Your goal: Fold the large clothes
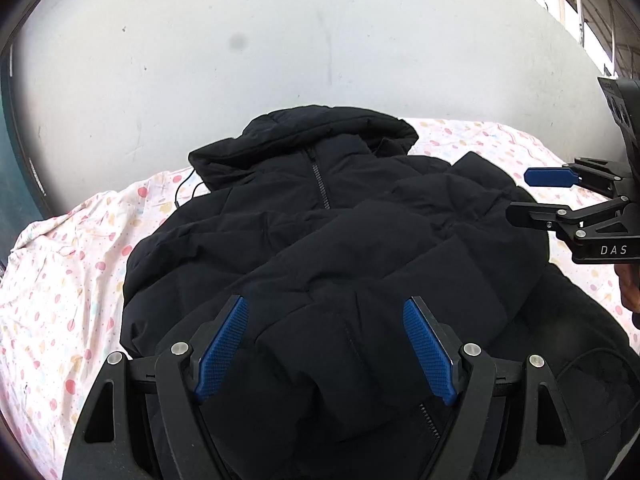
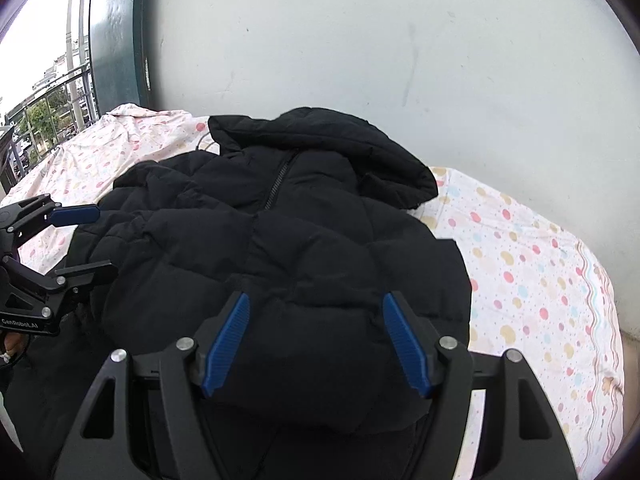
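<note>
Jacket count: one black puffer jacket [image 1: 320, 240] is seen, laid front-up on the bed, hood [image 1: 320, 132] toward 12 o'clock at the wall.
Jacket state: both sleeves are seen folded across the chest; one zipper [image 1: 320, 184] is exposed below the collar.
Bed: one sheet [image 1: 60, 280] with coloured dots is spread under the jacket; it is visible at 9 o'clock in the left wrist view and at 3 o'clock in the right wrist view [image 2: 540, 280].
Cord: one thin dark drawstring [image 1: 186, 186] is trailed onto the sheet at the hood's 8 o'clock side.
Claw count: two are noted.
Left claw [image 1: 326, 350]: held spread wide above the jacket's lower part, nothing gripped; two blue pads [image 1: 222, 350] are counted. It is also seen at 9 o'clock in the right wrist view [image 2: 86, 240], parted.
Right claw [image 2: 316, 342]: likewise parted and empty over the jacket's bottom portion, two blue pads [image 2: 406, 346] counted. It is seen at 3 o'clock in the left wrist view [image 1: 524, 196], gapped beside the jacket's edge.
Wall [image 1: 280, 40]: one white wall is noted behind the bed.
Railing [image 2: 52, 104]: one balcony railing is noted at 10 o'clock in the right wrist view.
</note>
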The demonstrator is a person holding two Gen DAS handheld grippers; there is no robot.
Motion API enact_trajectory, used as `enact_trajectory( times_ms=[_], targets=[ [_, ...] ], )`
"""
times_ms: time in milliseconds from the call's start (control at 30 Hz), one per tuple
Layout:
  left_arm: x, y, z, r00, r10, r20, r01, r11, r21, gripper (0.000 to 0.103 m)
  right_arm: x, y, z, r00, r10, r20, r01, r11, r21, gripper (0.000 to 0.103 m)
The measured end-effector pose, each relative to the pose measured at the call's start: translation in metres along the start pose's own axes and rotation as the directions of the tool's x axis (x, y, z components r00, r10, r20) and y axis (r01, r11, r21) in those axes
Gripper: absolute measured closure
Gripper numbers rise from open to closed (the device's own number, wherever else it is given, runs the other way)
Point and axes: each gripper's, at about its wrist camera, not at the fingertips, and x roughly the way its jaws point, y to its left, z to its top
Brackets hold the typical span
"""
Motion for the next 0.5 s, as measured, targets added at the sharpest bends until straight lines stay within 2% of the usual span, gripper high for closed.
enact_trajectory(
  times_ms=[333,500],
  targets=[
    [0.03,0.012,-0.01,0.998,0.015,-0.067,-0.015,1.0,-0.011,0.024,0.037,-0.02,-0.02,0.998,0.014,-0.068,-0.009,0.998,0.064,0.035],
    [0.04,0.013,-0.011,0.997,0.015,-0.076,-0.015,1.0,-0.001,0.024,0.053,-0.024,-0.025,0.996,0.034,-0.085,-0.027,0.997,0.079,0.035]
  ],
)
